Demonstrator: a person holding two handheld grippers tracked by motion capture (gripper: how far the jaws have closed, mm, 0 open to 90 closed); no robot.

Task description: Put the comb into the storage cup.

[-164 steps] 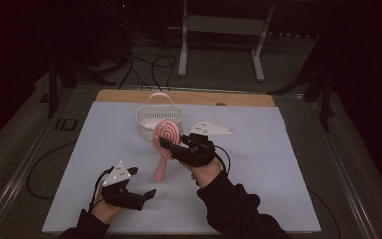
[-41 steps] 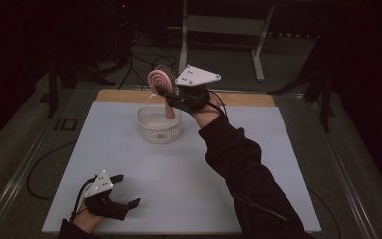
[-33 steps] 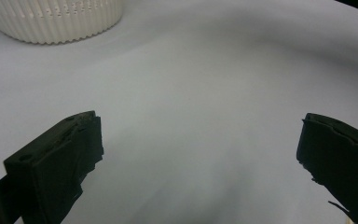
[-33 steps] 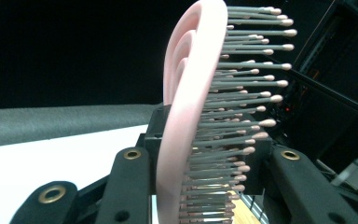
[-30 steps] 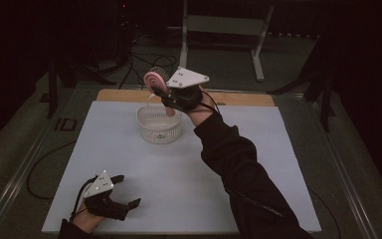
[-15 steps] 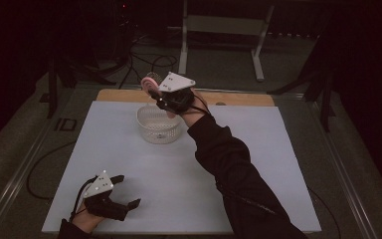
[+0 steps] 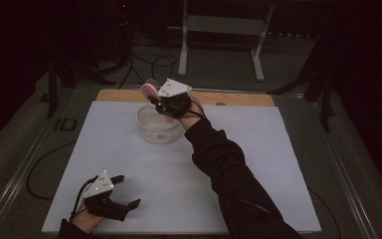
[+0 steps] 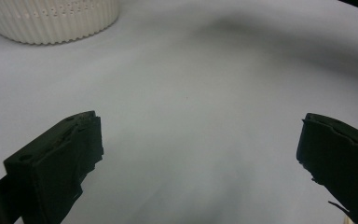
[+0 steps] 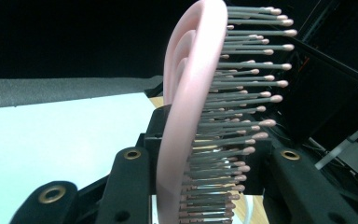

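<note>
A pink hairbrush (image 7: 149, 88) with grey bristles is clamped in my right gripper (image 7: 160, 97), which is shut on it. The brush hangs over the far rim of a white ribbed basket (image 7: 155, 131), its handle pointing down into the basket. In the right gripper view the brush head (image 9: 191, 93) stands upright between the two black jaws of my right gripper (image 9: 209, 173), bristles to the right. My left gripper (image 7: 128, 190) rests near the front left of the white mat, open with nothing between its fingers. In the left gripper view my left gripper (image 8: 198, 154) faces bare mat, with the basket (image 8: 51, 21) at top left.
The white mat (image 7: 258, 149) covers the table, with a strip of wood (image 7: 238, 98) along the far edge. A metal stand (image 7: 219, 30) and cables (image 7: 149, 59) lie on the dark floor behind. My right sleeve (image 7: 229, 174) crosses the mat's middle.
My right gripper has carried the brush up from the mat, then left and down over the basket. The left gripper has kept still for the last second.
</note>
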